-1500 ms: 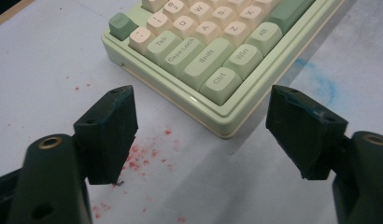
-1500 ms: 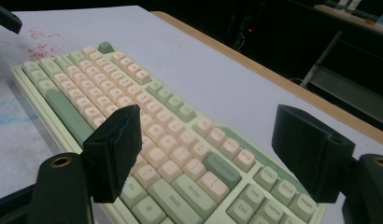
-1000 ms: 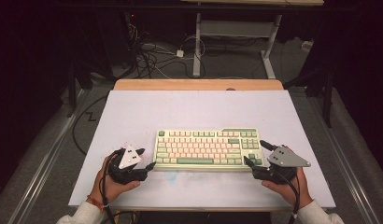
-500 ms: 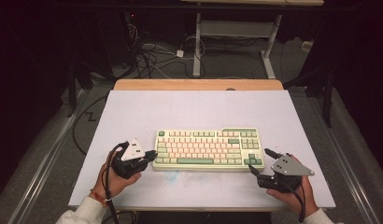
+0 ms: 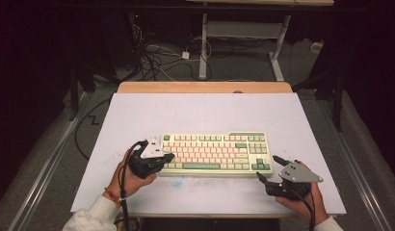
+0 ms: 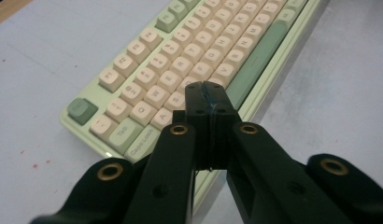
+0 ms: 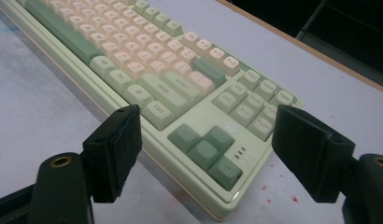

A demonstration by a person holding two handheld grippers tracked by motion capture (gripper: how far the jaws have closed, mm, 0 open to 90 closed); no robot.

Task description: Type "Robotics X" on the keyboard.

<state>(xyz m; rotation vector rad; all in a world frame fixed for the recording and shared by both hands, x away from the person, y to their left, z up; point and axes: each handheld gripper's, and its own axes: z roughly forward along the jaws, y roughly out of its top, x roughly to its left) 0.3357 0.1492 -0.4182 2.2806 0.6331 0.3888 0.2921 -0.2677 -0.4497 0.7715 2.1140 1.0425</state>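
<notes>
Left gripper (image 6: 209, 95) jaws just closed, empty, above keyboard (image 5: 215, 153): press one key squarely. Right gripper (image 7: 206, 154) jaws open beside its corner.

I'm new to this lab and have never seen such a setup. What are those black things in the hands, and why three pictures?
A person holds a handheld black two-jaw claw in each hand. The high view looks down on the pale lilac tabletop, where a cream, pink and green keyboard lies. The other two pictures come from a camera riding on each claw. The left claw has just closed its jaws together, with nothing between them, and sits over the keyboard's left-hand keys. The right claw is open, its jaws standing either side of the keyboard's arrow-key corner without touching it. Neither claw holds anything.
</notes>
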